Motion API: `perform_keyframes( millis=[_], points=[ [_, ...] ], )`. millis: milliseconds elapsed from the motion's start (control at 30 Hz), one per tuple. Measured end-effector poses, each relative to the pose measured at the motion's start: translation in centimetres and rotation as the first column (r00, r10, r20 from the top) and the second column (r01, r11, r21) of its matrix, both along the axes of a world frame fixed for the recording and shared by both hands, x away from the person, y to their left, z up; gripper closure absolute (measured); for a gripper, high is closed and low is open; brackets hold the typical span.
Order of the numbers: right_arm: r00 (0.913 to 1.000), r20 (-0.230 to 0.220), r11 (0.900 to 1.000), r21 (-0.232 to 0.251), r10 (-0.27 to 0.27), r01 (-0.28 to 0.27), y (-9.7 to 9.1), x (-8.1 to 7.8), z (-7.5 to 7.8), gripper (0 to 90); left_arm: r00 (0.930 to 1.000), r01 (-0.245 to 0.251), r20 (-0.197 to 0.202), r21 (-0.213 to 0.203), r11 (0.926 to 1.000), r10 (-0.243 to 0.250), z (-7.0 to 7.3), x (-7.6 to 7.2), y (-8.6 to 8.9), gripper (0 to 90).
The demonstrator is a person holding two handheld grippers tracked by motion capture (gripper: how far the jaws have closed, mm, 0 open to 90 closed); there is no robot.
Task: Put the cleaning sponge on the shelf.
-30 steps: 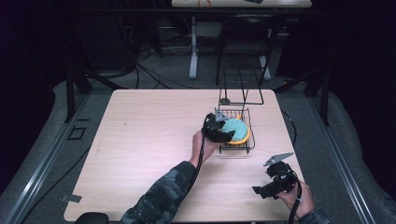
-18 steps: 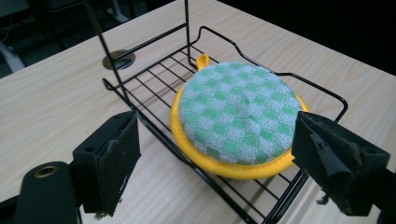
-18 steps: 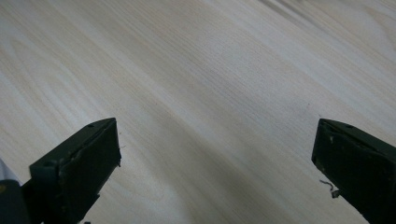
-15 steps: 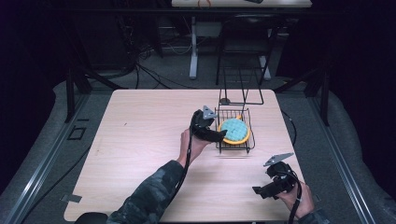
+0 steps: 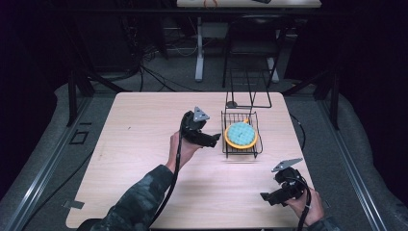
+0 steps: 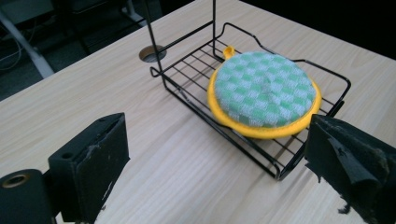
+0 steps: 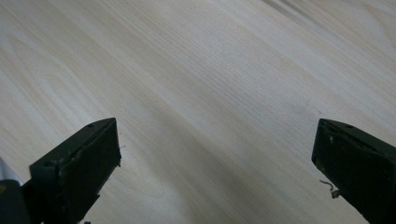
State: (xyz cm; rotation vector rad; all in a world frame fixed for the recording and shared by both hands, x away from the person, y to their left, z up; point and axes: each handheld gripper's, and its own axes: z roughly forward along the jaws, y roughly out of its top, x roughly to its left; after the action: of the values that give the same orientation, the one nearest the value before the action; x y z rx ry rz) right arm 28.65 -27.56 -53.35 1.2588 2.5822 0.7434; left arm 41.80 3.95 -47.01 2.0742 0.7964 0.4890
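Observation:
A round pot holder (image 5: 241, 134) (image 6: 264, 92), green-and-white checked with a yellow rim, lies flat in a black wire basket (image 5: 226, 144) (image 6: 187, 95) on the wooden table. My left gripper (image 5: 215, 140) (image 6: 219, 172) hovers just left of the basket. Its jaws have just been opening and stand wide apart with nothing between them. My right gripper (image 5: 265, 197) (image 7: 215, 172) rests low over bare wood near the table's front right corner, its jaws wide and empty.
The table (image 5: 144, 144) is light wood. A round cable hole (image 6: 152, 53) sits behind the basket, where a tall black wire stand (image 5: 248, 89) rises. Dark floor, cables and a table leg lie beyond the far edge.
My left gripper has drawn back to the left and upward, away from the basket, leaving the pot holder lying inside. The right hand has kept still.

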Motion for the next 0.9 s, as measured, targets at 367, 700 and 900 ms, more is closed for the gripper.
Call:
perform_keyframes(
  millis=[367, 700, 900],
  points=[
    [1.0000, -0.001, 1.0000, -0.006, 0.003, -0.003, 0.0, 0.0, 0.0, 0.6, 0.9997, -0.023, 0.002, 0.048, 0.9986, 0.023, 0.8, -2.0, 3.8, 0.7],
    [0.9999, -0.012, 0.9999, -0.010, -0.003, 0.003, 0.1, -0.1, 0.0, 0.6, 0.9997, -0.024, -0.008, 0.084, 0.9962, 0.025, 1.2, -4.3, 6.4, 0.0],
    [0.9999, -0.014, 1.0000, -0.009, 0.000, 0.000, 0.1, -0.1, 0.0, 0.6, 0.9985, -0.040, -0.033, 0.125, 0.9913, 0.045, 1.0, -5.4, 8.0, 0.0]
  ],
)
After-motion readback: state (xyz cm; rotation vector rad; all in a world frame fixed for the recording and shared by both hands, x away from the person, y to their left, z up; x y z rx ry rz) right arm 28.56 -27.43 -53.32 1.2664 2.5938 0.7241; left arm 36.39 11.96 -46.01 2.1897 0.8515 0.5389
